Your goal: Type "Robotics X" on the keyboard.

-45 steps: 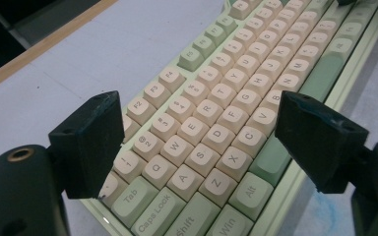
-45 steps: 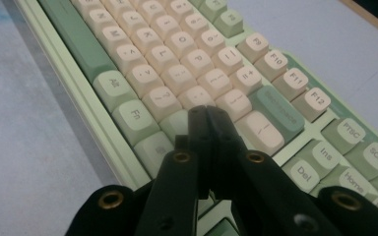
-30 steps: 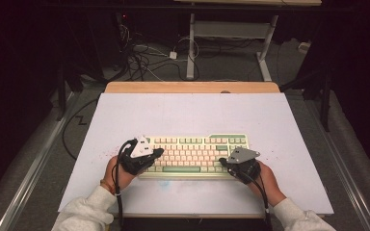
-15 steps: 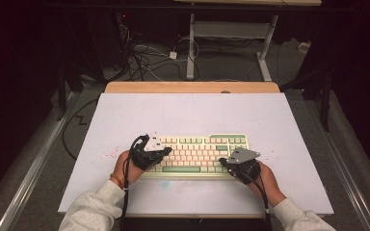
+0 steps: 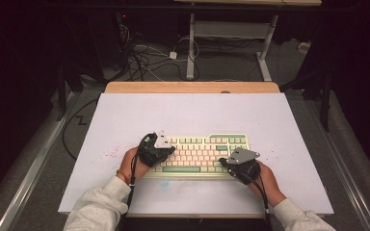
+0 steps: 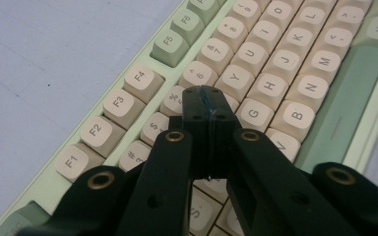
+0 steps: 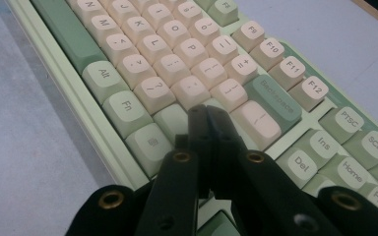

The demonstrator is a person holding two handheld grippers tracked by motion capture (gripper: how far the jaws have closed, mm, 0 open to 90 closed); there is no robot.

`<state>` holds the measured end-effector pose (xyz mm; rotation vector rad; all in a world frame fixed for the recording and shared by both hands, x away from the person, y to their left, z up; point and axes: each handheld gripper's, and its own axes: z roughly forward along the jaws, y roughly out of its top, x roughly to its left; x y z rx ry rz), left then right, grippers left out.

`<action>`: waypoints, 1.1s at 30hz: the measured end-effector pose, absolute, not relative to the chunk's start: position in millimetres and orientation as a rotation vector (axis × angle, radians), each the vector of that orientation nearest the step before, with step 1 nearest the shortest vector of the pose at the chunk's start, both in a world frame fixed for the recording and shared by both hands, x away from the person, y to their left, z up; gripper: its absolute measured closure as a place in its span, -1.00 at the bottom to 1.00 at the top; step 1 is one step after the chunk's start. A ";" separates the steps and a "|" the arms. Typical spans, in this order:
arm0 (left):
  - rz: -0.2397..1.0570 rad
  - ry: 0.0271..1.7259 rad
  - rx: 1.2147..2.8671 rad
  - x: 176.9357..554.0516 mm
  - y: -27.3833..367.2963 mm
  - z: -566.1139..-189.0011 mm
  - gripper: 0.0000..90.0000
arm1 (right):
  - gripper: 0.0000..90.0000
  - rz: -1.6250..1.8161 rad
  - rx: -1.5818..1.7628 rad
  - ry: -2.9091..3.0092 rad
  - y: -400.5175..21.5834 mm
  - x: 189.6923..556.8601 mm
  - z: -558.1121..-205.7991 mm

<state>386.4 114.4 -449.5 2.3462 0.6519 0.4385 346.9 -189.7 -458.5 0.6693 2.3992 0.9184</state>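
High view places the keyboard (image 5: 200, 153) near the surface's (image 5: 192, 113) front edge, both hand-held grippers over it. Left hand-held gripper (image 6: 207, 96) and right hand-held gripper (image 7: 207, 114) are pressed together, pinching nothing. Risk: blunt closed tips may strike two neighbouring keys at once.

Soft overhead light falls evenly on the desk (image 5: 192, 115), while the room around it stays dark. In both gripper views, the near jaws and far keys blur slightly.
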 end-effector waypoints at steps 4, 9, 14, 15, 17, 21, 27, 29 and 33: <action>0.435 0.649 2.356 387.2 114.3 -450.4 0.95 | 1.00 0.918 0.670 2.399 -189.6 346.9 -458.5; 0.442 0.651 2.359 387.3 114.4 -450.6 0.95 | 1.00 0.918 0.671 2.398 -189.5 346.8 -458.5; 0.433 0.655 2.375 387.8 112.5 -453.3 0.95 | 1.00 0.915 0.667 2.395 -189.3 346.6 -458.6; 0.435 0.656 2.377 387.8 112.0 -453.0 0.95 | 1.00 0.911 0.671 2.395 -189.0 346.1 -458.5; 0.433 0.643 2.376 386.8 111.4 -452.9 0.95 | 1.00 0.911 0.671 2.396 -189.0 346.2 -458.4; 0.467 0.629 2.351 383.0 112.3 -448.4 0.95 | 1.00 0.909 0.668 2.393 -189.6 345.3 -457.2; 0.513 0.624 2.311 378.3 115.9 -441.9 0.95 | 1.00 0.939 0.658 2.365 -193.8 342.2 -449.1; 0.516 0.619 2.301 377.1 118.2 -440.0 0.95 | 1.00 0.953 0.665 2.356 -195.3 340.5 -446.2; 0.528 0.612 2.286 374.4 120.8 -437.1 0.95 | 1.00 0.972 0.662 2.343 -197.5 338.5 -442.2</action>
